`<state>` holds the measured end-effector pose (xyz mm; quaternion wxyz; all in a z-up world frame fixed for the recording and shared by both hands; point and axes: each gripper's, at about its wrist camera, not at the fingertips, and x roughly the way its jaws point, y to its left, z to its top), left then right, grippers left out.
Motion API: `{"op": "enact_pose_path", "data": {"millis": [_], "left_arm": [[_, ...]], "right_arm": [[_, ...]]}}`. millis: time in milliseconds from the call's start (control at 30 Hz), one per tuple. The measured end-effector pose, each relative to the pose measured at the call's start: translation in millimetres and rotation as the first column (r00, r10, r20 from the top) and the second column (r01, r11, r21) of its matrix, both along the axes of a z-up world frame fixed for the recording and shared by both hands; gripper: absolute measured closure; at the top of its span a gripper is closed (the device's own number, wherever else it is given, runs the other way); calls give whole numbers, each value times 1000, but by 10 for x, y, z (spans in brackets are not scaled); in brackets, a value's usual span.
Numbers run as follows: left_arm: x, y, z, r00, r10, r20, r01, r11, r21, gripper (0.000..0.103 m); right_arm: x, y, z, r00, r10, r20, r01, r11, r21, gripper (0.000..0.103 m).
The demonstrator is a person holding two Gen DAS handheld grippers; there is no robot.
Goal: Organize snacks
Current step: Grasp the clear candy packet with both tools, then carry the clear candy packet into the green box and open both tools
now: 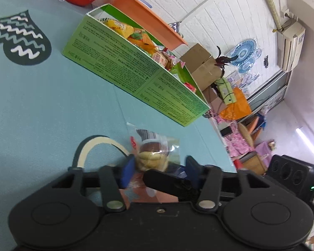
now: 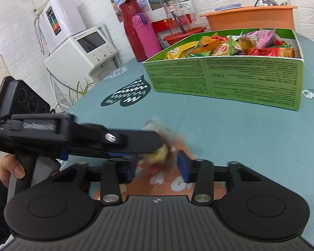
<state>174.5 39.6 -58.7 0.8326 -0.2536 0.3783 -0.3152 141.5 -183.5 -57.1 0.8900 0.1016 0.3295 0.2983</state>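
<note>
Left claw (image 1: 160, 170): blue pads spread wide, nothing clamped. One pad (image 1: 128, 172) touches or nearly touches the near edge of the bun (image 1: 153, 156), a small cake in a clear wrapper lying on the tabletop (image 1: 41, 104) just ahead of the claw, between the pads but closer to the left one. The other pad sits well off the wrapper.

Right claw (image 2: 157, 166): also spread wide, holding nothing. In the right wrist view the bun (image 2: 158, 153) is motion-blurred, just ahead of the claw and between its pads. The left claw (image 2: 136, 144) reaches in from the left across this view, its tip at the bun; whether it touches cannot be told through the blur. A hand (image 2: 11, 168) grips that tool's handle at lower left.

Box (image 2: 226, 75): green, open-topped, farther ahead of both claws and well apart from the bun, standing on the tabletop. It is full of wrapped snacks (image 2: 230, 45) in yellow, orange, red and purple.

Beyond the box, from the right claw: orange basin (image 2: 251, 17), red basket (image 2: 184, 34), pink flask (image 2: 145, 36), red jug (image 2: 129, 21).

Tabletop cloth is teal with a dark heart print (image 2: 127, 94) ahead-left of the right claw.
</note>
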Motion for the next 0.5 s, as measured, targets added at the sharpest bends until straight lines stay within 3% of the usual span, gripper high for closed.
{"op": "enact_pose_path", "data": {"millis": [100, 500], "left_arm": [[2, -10, 20, 1000, 4, -18, -5, 1000, -25, 57], [255, -203, 725, 987, -6, 162, 11, 999, -32, 57]], "right_arm": [[-21, -33, 45, 1000, -7, 0, 7, 1000, -1, 47], [149, -233, 577, 981, -55, 189, 44, 997, 59, 48]]}}
